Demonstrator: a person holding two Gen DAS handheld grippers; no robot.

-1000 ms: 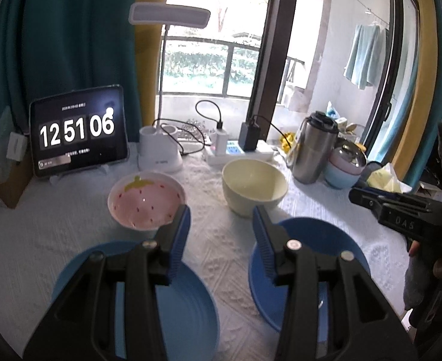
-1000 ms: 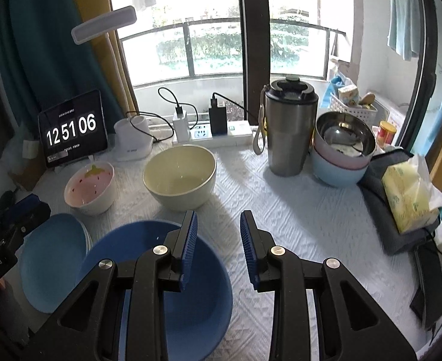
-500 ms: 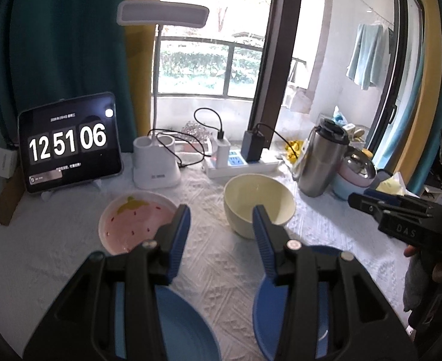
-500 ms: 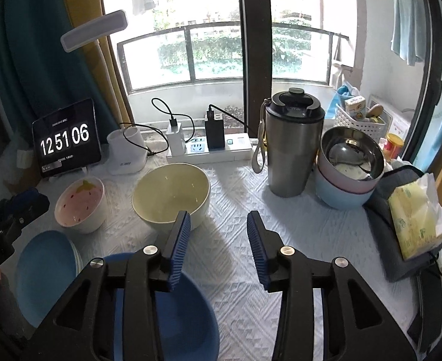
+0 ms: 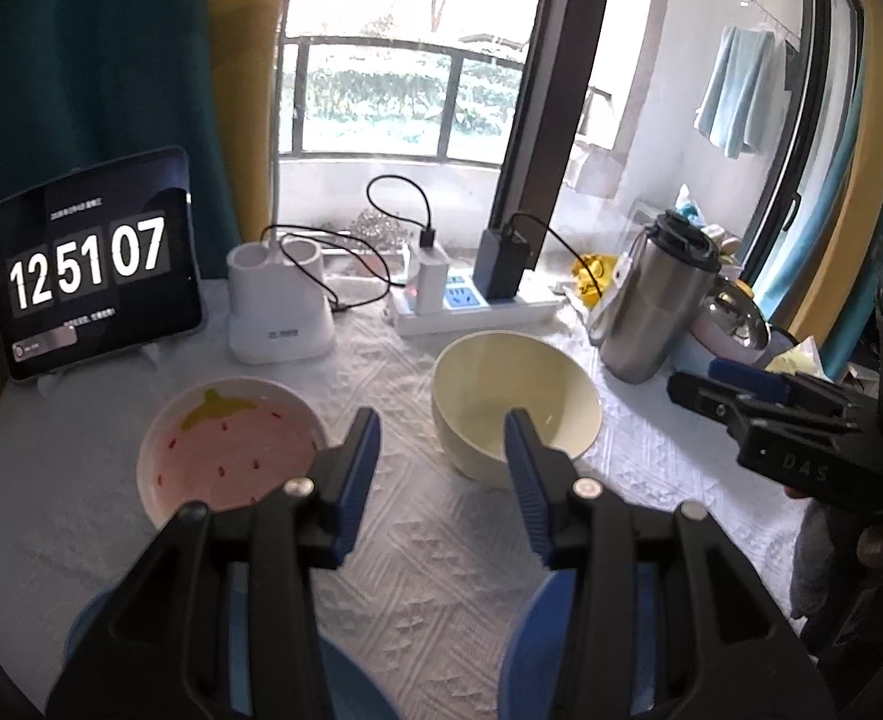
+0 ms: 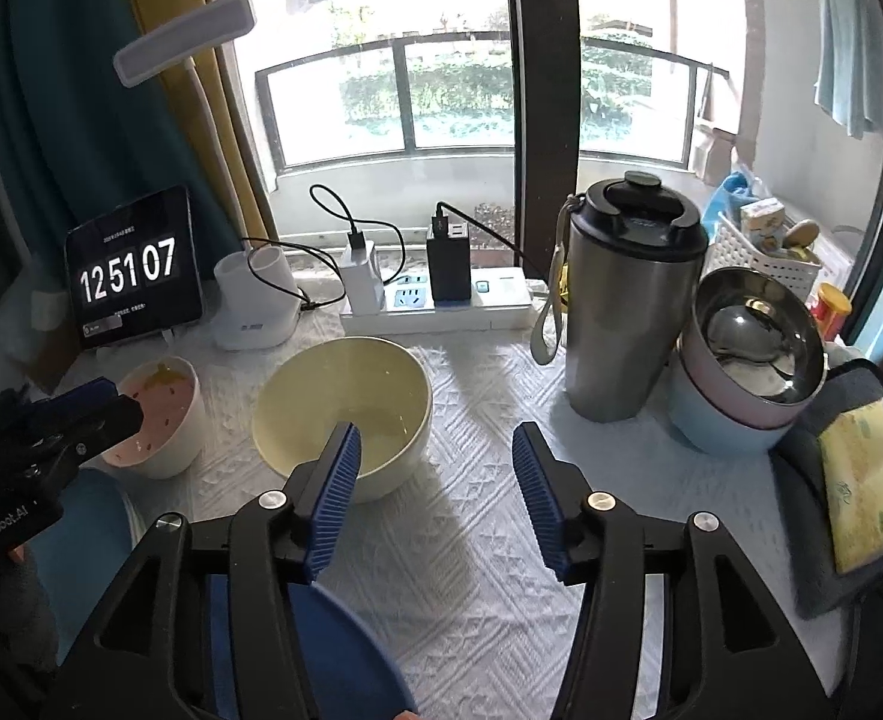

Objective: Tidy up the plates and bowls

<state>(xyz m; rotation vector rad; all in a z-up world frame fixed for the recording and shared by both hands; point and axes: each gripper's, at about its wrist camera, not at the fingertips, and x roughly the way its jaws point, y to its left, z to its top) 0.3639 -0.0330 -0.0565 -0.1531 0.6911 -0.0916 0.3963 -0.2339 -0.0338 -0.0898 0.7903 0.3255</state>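
Hovering low over the near edge of the tabletop (image 6: 489, 546) with both tools. Holding the left gripper (image 5: 441, 420) part-spread, pinching nothing, aimed at the strip of cloth between the pink strawberry bowl (image 5: 231, 450) on the left side and the yellow bowl (image 5: 513, 384) mid-tabletop. Just been opening the right gripper (image 6: 435, 429): spread well apart now, nothing between the pads, left pad lined up over the yellow bowl's near rim.

Plenty to go wrong here. Pushing on with one pad landing on top of the rim instead of straddling it means shoving the yellow bowl toward the far edge, straight at the power strip (image 6: 441, 306) and its cables, or sideways into the steel flask (image 6: 627, 312). Pinching too shallow on a smooth curved wall probably means a slip on the lift and a hard drop.

Watch the crowding too: two tools converging on neighbouring bowls, so a knock between them looks likely if both reach at once. Down below, the dark blue plate (image 6: 333, 654) at the near edge and the light blue plate (image 6: 93, 540) toward the near-left corner, both right under the tool bodies; dipping lower risks nudging either one off the edge. Nesting the pink bowl into the yellow from too high risks a chip.
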